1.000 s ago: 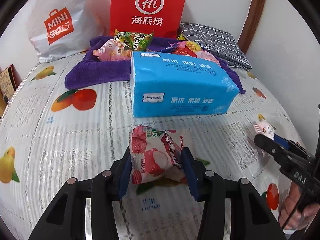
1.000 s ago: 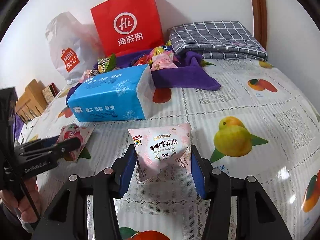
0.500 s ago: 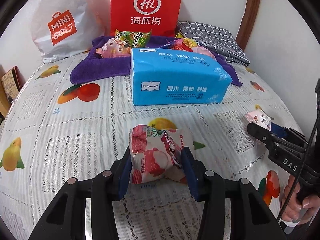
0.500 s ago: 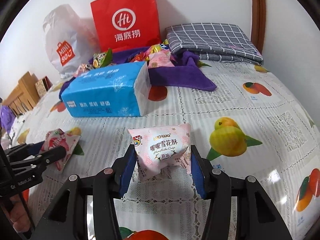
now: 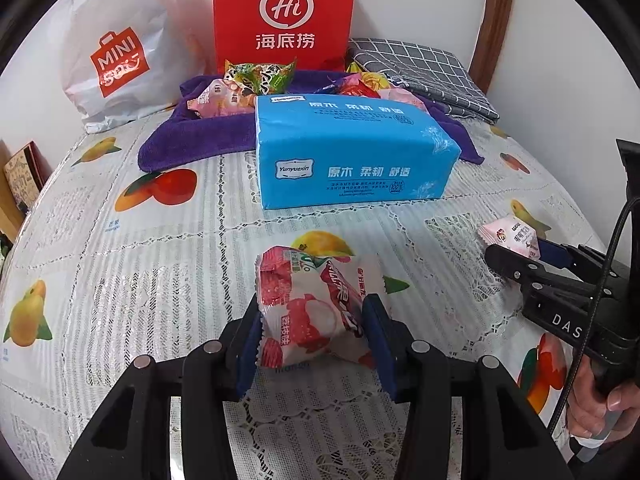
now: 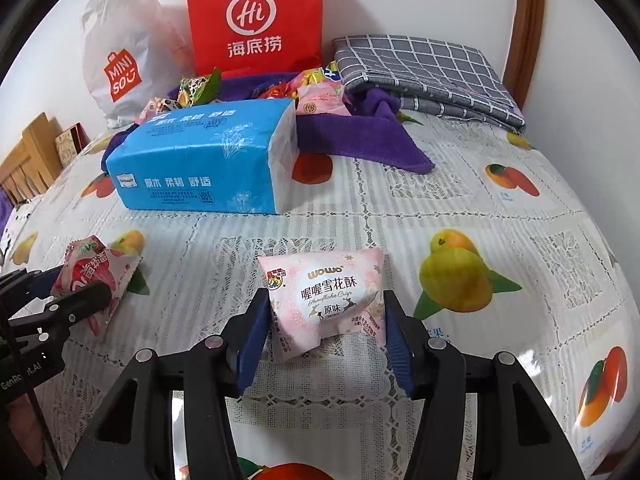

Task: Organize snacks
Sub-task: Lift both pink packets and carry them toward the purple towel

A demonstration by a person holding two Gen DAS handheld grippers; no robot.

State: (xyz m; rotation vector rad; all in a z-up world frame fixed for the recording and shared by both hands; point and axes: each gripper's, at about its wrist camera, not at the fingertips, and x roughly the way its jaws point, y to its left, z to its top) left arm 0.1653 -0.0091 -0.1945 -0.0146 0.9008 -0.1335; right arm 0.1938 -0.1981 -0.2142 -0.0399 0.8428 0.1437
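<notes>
Both jaws clamp packets: left gripper point(image 5: 312, 332) a lychee snack point(image 5: 308, 304), right gripper point(image 6: 324, 320) a pink snack point(image 6: 324, 300); carry level, gently, towards 12 o'clock.

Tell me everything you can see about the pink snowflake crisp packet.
The pink snowflake crisp packet is a puffy, glossy pillow pouch with crimped ends, printed with "WOWO", Chinese characters, reindeer and snowflakes. It is clamped upright, label facing the camera, between the blue pads of the right hand-held gripper, above the fruit-print tablecloth. Nothing else touches it.
</notes>
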